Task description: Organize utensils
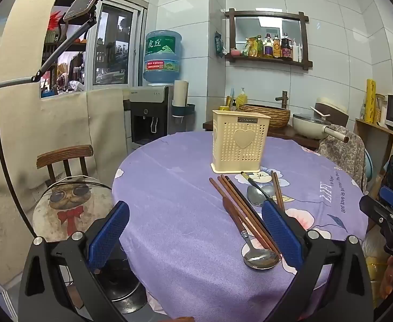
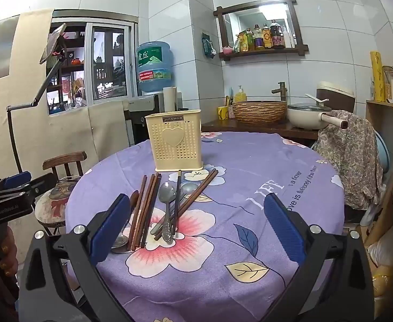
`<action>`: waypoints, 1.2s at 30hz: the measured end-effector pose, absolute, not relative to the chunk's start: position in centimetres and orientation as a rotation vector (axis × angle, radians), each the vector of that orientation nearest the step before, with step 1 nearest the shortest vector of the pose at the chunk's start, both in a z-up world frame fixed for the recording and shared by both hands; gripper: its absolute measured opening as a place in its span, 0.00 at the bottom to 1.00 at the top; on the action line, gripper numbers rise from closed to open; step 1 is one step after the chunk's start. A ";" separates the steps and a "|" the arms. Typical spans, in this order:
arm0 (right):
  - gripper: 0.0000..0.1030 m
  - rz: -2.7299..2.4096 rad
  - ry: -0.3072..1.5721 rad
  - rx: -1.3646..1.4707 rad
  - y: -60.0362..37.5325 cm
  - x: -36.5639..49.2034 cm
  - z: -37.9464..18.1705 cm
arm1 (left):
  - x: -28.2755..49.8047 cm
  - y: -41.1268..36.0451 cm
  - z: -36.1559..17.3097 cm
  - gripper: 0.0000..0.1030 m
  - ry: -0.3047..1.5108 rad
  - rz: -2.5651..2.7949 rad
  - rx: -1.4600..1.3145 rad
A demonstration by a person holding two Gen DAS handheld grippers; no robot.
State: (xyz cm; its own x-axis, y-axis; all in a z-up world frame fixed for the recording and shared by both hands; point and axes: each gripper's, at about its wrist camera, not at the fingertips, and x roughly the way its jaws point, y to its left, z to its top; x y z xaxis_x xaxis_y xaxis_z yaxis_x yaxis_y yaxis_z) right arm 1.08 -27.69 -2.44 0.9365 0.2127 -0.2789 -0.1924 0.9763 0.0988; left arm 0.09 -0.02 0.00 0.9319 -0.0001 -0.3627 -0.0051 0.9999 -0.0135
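I hold each hand-held gripper, left (image 1: 195, 234) and right (image 2: 197, 228), wide and empty; loose chopsticks (image 2: 146, 209) and spoons (image 2: 166, 196) lie before the holder (image 2: 175, 141), awaiting sorting.

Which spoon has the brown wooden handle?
The spoon lying nearest the left gripper, beside the brown chopsticks. The other spoons near the basket are all metal.

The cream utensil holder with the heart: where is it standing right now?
The cream utensil holder stands upright on the purple tablecloth, left of centre in the right wrist view, just behind the loose chopsticks and spoons.
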 end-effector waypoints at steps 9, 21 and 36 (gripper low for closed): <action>0.95 0.211 0.298 0.071 -27.8 1.1 -2.3 | 0.1 0.2 0.2 0.94 0.358 -0.003 -0.023; 0.95 0.212 0.302 0.066 -27.6 1.2 -2.3 | -0.1 0.1 0.0 0.94 0.352 0.008 -0.021; 0.95 0.214 0.307 0.065 -27.8 1.3 -2.3 | -0.1 0.3 -0.3 0.94 0.356 0.007 -0.026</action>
State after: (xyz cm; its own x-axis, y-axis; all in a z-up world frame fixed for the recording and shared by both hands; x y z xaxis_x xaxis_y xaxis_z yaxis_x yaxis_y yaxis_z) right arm 1.25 -27.77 -2.29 0.9306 0.2191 -0.2931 -0.1995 0.9752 0.0957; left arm -0.08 0.27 -0.29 0.9372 0.0021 -0.3487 -0.0112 0.9996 -0.0241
